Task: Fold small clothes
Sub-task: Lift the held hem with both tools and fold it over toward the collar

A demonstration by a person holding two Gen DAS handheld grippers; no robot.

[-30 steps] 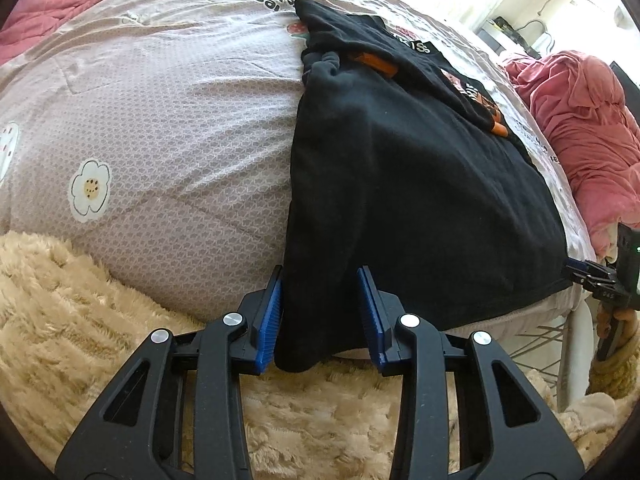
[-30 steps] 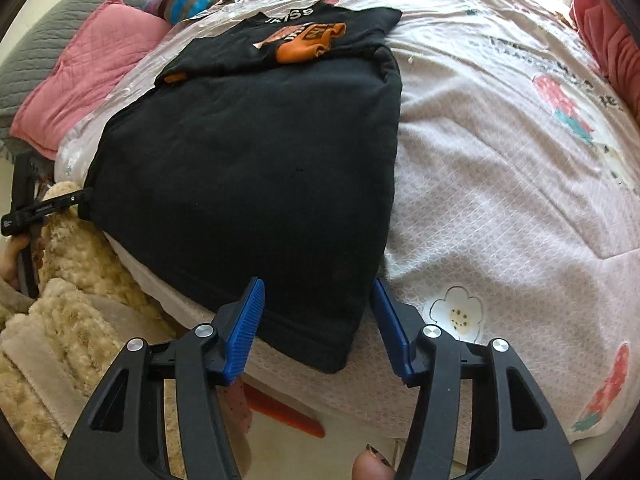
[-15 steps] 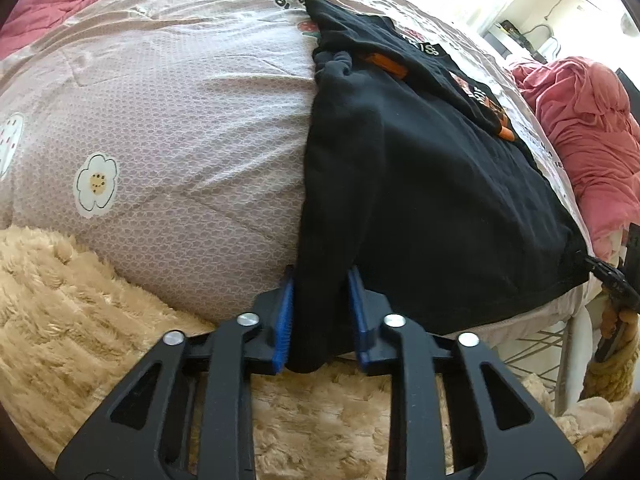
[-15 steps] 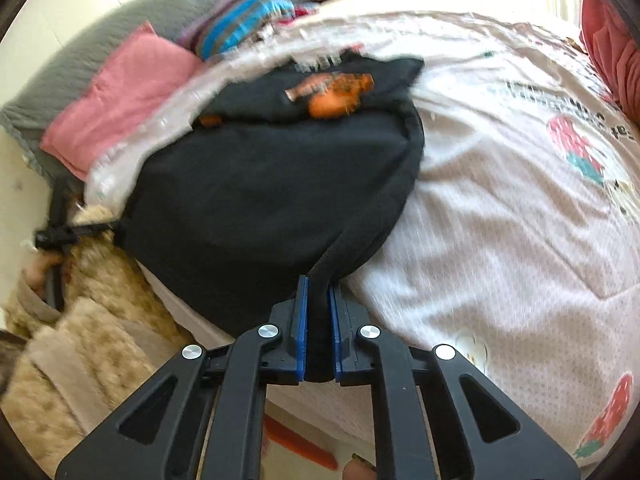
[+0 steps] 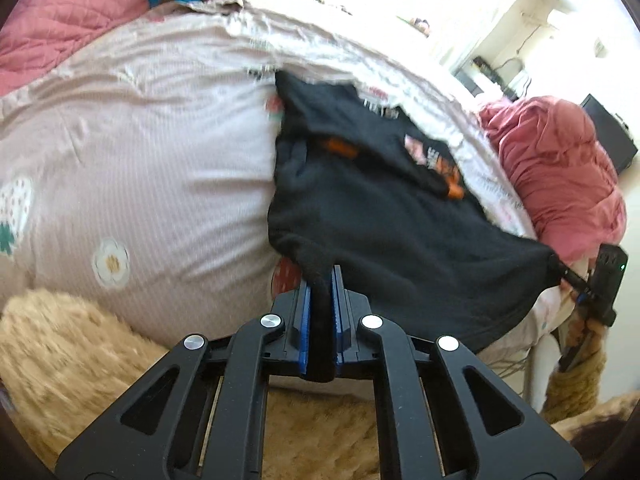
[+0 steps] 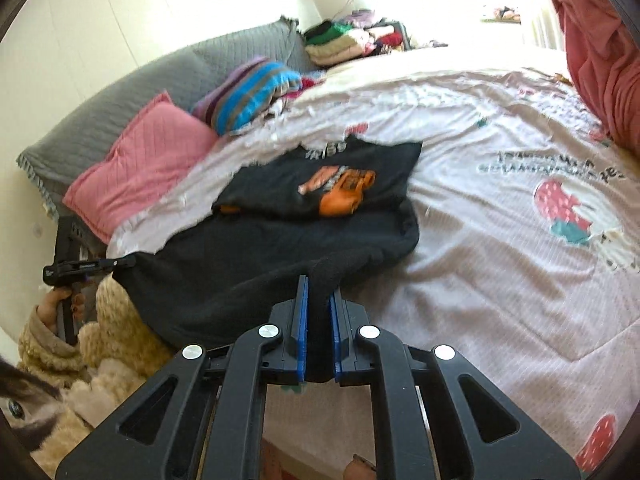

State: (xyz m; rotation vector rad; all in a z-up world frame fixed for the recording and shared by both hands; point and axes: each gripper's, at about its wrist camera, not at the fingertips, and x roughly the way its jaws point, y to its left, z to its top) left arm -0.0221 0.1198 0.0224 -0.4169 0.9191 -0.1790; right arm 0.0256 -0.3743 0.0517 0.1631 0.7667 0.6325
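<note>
A black T-shirt [image 5: 392,216] with an orange print lies on the bed, its top part folded over. In the left wrist view my left gripper [image 5: 322,280] is shut on the shirt's near left hem corner, lifted off the quilt. The right gripper [image 5: 560,270] shows at the far right, pulling the other corner taut. In the right wrist view my right gripper [image 6: 319,288] is shut on the near right hem corner of the black T-shirt [image 6: 280,248]. The left gripper [image 6: 124,262] grips the hem at the far left there.
A pale quilt [image 6: 500,240] with flower and strawberry prints covers the bed. A pink pillow [image 6: 148,160], a striped cushion [image 6: 252,92] and folded clothes [image 6: 344,40] lie at the head. A red blanket [image 5: 556,168] is heaped beside the shirt. A furry beige sleeve [image 5: 80,360] fills the foreground.
Both grippers went from open around the hem corners to shut on them. Both then rose, lifting the shirt's near edge off the quilt and stretching it between them.
</note>
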